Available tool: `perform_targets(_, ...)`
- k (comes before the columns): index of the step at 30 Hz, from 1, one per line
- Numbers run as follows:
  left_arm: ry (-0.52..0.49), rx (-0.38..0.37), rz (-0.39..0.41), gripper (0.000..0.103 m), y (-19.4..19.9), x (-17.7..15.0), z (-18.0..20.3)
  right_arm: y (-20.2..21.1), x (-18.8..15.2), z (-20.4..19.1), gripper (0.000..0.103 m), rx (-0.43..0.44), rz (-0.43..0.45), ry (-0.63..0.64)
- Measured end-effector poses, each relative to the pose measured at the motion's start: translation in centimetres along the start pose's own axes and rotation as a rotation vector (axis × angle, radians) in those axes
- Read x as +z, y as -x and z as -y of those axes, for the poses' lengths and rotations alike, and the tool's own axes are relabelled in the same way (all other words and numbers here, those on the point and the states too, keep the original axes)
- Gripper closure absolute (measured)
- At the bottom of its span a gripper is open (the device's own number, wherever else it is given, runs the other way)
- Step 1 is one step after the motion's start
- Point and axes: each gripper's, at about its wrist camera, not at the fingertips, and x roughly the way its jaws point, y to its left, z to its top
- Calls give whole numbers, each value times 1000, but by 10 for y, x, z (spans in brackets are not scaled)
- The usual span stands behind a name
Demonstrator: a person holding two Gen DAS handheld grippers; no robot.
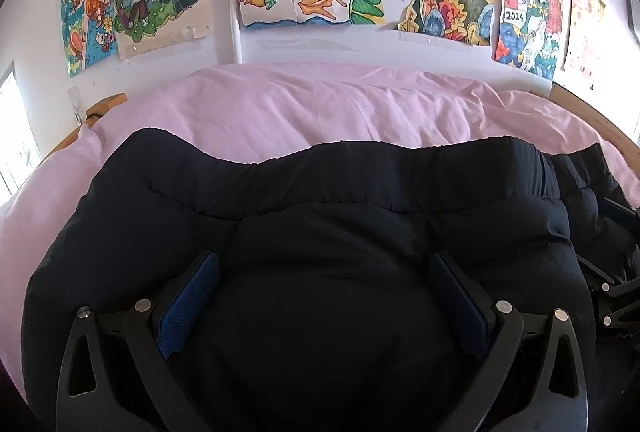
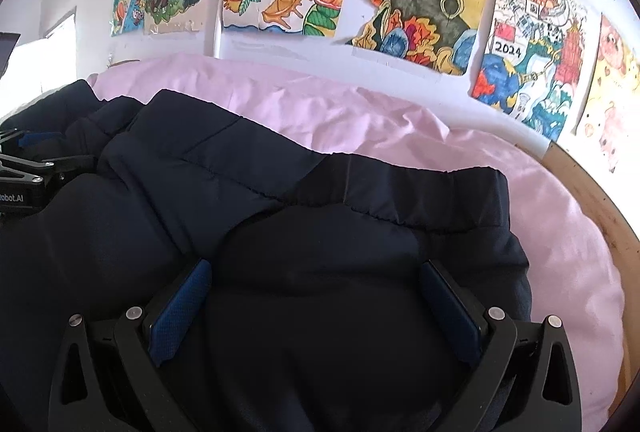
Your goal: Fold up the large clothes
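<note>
Lying across the pink sheet (image 1: 280, 104), the dark padded garment (image 1: 320, 232) runs its long axis from 9 to 3 o'clock, elastic hem at 12 from both tools. The left gripper (image 1: 324, 296) and right gripper (image 2: 316, 296) both sit with jaws wide, fabric bulging between the blue pads (image 1: 188, 304) (nothing looks pinched). Each points toward 12, side by side; the left gripper appears at 9 in the right view. Neither seems nearer the hem.
</note>
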Motion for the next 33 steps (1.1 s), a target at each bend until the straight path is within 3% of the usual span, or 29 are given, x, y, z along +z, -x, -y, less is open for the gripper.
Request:
perform_targets(7, 16, -18, 3, 1, 4, 0, -3, 2, 1, 1, 0, 13, -4, -6)
perform_targets(11, 16, -16, -19, 1, 5, 3, -3, 3, 6, 17, 0, 121, -65, -51)
perform_targets(17, 39, -71, -90, 1, 23, 18, -9, 33, 3, 63, 0, 265, 21, -196)
perform_targets(23, 55, -93, -130, 1, 70, 24, -16, 55, -12, 108, 0, 345, 13, -331)
perform_targets(28, 119, -129, -174, 1, 113, 22, -53, 63, -31, 140, 0, 388, -17, -419)
perform_targets(31, 135, -103, -229, 1, 124, 17, -83, 61, -36, 148, 0, 403, -37, -426)
perform_targets(33, 161, -99, -266, 1, 127, 11, -103, 45, -47, 158, 0, 463, -101, -466)
